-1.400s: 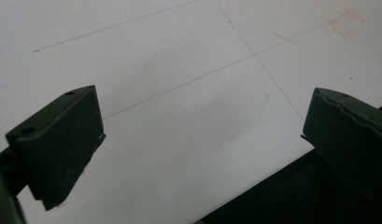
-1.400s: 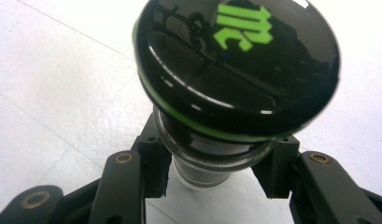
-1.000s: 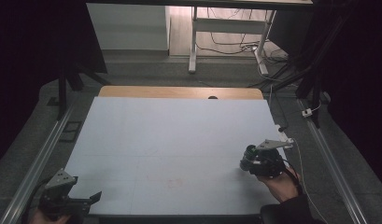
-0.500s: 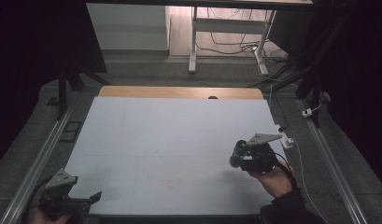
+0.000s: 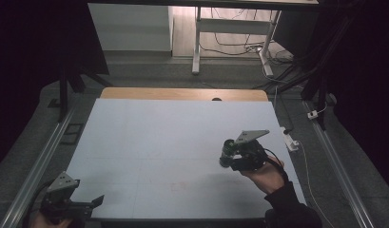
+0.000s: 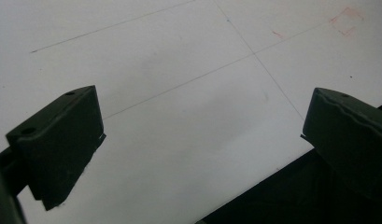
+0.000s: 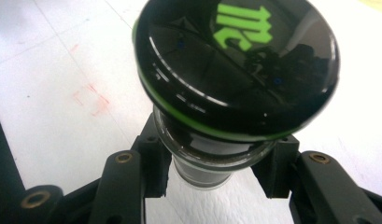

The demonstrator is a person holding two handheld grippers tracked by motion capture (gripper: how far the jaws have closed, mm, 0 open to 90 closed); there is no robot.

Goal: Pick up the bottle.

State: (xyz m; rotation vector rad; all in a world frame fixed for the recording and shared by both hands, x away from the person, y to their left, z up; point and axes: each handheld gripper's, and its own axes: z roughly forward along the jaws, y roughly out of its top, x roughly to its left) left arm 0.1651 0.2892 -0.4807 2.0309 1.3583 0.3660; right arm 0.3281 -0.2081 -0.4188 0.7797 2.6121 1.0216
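A dark bottle with a glossy black lid [image 7: 235, 65] bearing a green logo and a green rim is held by its neck in my right gripper [image 7: 212, 172], which is shut on it. In the high view this bottle [image 5: 227, 153] hangs just above the white table sheet [image 5: 173, 133] at the right of middle, with the right gripper [image 5: 235, 159] behind it. My left gripper [image 5: 94, 202] is at the sheet's front left corner. Its jaws stand wide open around nothing, and the left gripper [image 6: 202, 135] looks down on bare sheet.
Faint red marks [image 5: 178, 186] lie near the sheet's front middle, and the red marks [image 7: 93, 100] show left of the bottle. A wooden strip [image 5: 182, 93] runs along the far edge. A white power strip [image 5: 291, 141] lies off the right side. Metal rails [image 5: 40, 156] flank the table.
My right gripper has carried the bottle to the left and farther from the front edge. The left gripper has stayed put.
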